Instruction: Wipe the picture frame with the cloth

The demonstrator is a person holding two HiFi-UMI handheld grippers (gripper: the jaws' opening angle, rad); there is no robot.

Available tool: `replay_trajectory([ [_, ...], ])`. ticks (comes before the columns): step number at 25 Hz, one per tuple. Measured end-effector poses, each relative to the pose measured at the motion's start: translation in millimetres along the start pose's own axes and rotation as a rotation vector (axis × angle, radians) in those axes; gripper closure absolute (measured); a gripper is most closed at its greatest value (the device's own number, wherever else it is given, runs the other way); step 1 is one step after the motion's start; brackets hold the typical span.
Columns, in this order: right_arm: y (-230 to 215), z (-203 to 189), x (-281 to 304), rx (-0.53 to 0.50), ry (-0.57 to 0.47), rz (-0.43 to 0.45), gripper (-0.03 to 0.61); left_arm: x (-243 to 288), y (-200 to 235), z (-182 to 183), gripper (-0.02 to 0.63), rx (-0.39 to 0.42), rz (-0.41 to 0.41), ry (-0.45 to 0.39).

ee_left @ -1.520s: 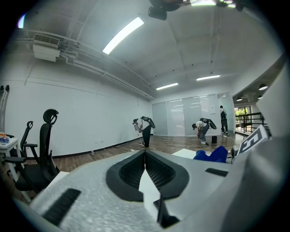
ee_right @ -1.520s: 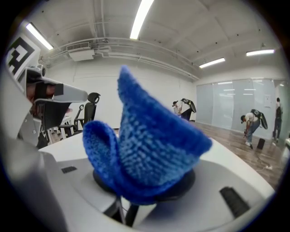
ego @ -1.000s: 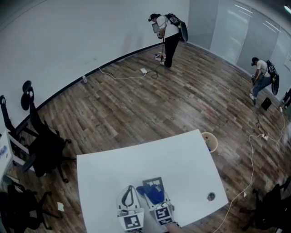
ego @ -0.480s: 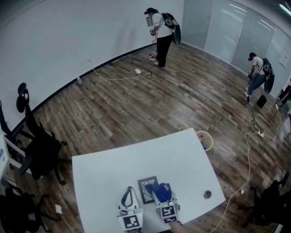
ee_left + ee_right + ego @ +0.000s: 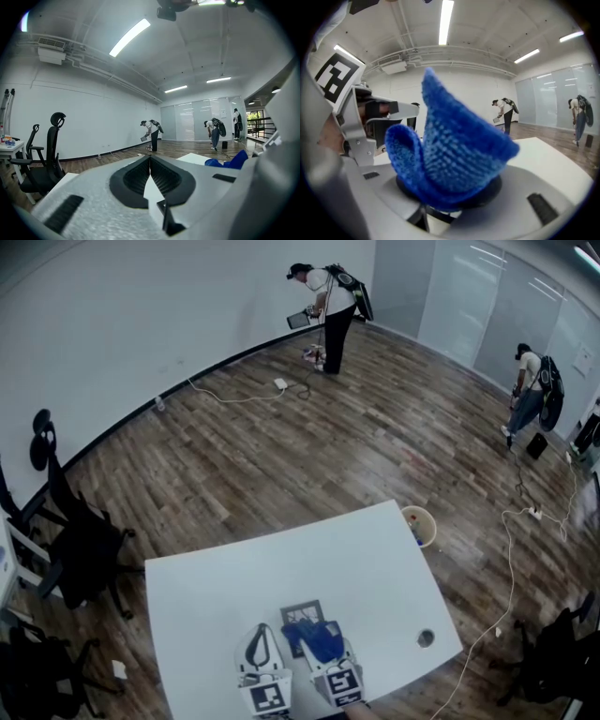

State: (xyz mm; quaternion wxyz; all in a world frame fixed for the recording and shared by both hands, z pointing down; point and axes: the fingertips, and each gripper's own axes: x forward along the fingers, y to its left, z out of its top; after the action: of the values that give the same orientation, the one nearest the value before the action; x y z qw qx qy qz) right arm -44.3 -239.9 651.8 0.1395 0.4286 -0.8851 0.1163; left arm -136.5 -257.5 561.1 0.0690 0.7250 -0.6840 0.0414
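Observation:
A small dark picture frame point(image 5: 298, 613) lies flat on the white table point(image 5: 225, 587), near its front edge. My right gripper point(image 5: 323, 645) is shut on a bunched blue cloth point(image 5: 319, 638), which rests over the frame's near right part. In the right gripper view the cloth point(image 5: 450, 140) fills the jaws and hides the frame. My left gripper point(image 5: 264, 628) is beside the frame on its left, shut and holding nothing. In the left gripper view its tips point(image 5: 150, 157) meet, and the cloth point(image 5: 232, 160) shows at the right.
A round cable hole point(image 5: 426, 637) sits in the table's right front corner. A small bin point(image 5: 419, 525) stands on the floor by the far right corner. Black office chairs point(image 5: 84, 545) stand at the left. Two people point(image 5: 323, 301) work far off, with cables across the wood floor.
The right gripper swept the cloth to the right side of the frame and then back left onto it. The left gripper stayed beside the frame.

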Motion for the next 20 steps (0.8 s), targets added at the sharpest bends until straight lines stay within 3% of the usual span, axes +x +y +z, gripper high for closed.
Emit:
replay_trajectory([
  [6, 34, -12, -5, 0.027, 0.055, 0.074, 0.421, -6, 4, 3, 0.611, 0.001, 0.012, -0.009],
  [20, -28, -40, -24, 0.034, 0.124, -0.096, 0.42, -2, -9, 1, 0.611, 0.013, -0.034, -0.005],
])
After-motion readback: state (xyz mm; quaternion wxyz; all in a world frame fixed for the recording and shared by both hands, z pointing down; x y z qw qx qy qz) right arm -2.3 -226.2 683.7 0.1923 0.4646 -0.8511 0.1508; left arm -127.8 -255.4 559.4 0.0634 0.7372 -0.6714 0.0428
